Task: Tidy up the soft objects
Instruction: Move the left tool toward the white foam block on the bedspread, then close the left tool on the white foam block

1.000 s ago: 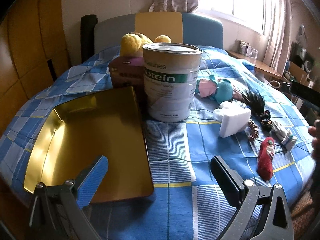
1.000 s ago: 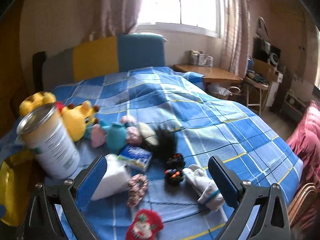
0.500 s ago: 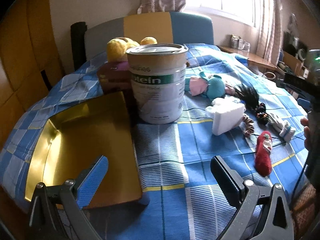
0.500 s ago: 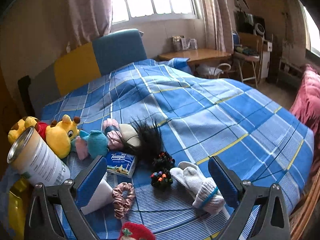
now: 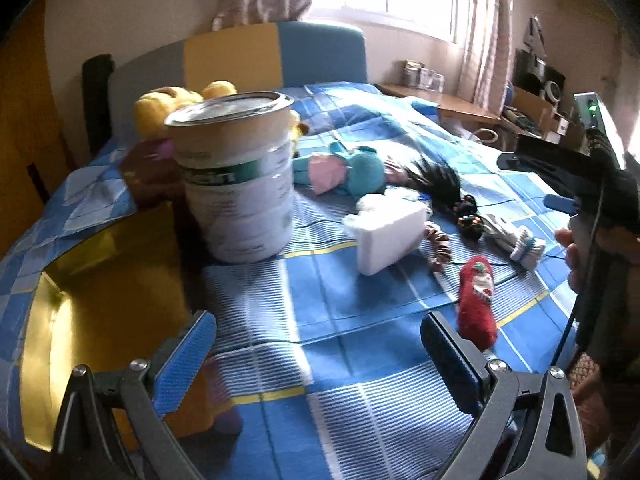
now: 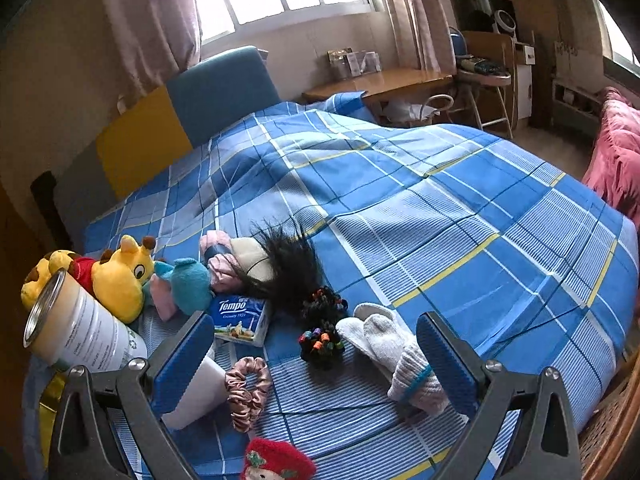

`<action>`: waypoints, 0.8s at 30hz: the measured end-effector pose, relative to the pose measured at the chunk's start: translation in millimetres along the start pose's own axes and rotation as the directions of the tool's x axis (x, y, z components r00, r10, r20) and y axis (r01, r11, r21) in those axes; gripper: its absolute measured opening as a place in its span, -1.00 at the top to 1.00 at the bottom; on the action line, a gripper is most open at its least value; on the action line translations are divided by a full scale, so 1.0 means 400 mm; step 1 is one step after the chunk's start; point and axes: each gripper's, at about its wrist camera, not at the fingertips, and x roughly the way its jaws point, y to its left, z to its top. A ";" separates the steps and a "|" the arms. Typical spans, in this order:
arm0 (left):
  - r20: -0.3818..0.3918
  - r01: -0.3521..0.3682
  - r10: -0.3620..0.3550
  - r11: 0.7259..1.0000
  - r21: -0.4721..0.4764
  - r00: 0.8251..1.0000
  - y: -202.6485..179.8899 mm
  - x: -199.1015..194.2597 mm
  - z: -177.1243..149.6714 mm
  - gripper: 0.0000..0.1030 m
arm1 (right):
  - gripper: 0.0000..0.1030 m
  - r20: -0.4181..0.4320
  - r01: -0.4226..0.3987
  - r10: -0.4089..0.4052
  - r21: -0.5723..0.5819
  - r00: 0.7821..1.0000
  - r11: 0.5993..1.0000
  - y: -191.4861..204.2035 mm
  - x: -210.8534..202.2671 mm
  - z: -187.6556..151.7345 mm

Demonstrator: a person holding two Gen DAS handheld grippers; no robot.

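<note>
Soft toys and accessories lying scattered on the blue plaid bedspread (image 6: 460, 216), both grippers hovering wide open and empty.

The fuzzy red knitted sock (image 5: 476, 304) is lying lengthwise away from the left gripper (image 5: 320, 352), beside the shiny gold tray (image 5: 60, 320) and smooth cylindrical tin (image 5: 236, 176). The right gripper (image 6: 316, 352) is aiming over ribbed white socks (image 6: 396, 348), a satin pink scrunchie (image 6: 248, 388), and a plush yellow giraffe (image 6: 120, 276).

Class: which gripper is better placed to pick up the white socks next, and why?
Right. The right gripper is open with the white socks lying between its fingers; the left gripper faces bare blanket, with the socks far off to its right.
</note>
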 end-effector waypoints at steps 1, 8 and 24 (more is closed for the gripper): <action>0.006 0.007 -0.007 1.000 0.008 1.000 -0.004 0.003 0.005 -1.00 | -1.00 -0.008 -0.003 0.003 -0.003 1.000 1.000 0.002 0.002 -0.001; -0.062 0.031 -0.027 0.997 0.072 0.998 -0.041 0.077 0.057 -1.00 | -1.00 -0.040 -0.013 0.015 0.033 0.999 0.999 -0.015 0.015 -0.002; -0.118 0.179 -0.158 0.964 0.197 0.980 -0.129 0.253 0.164 -0.74 | -1.00 -0.069 -0.046 0.048 0.038 0.996 0.998 -0.012 0.027 -0.003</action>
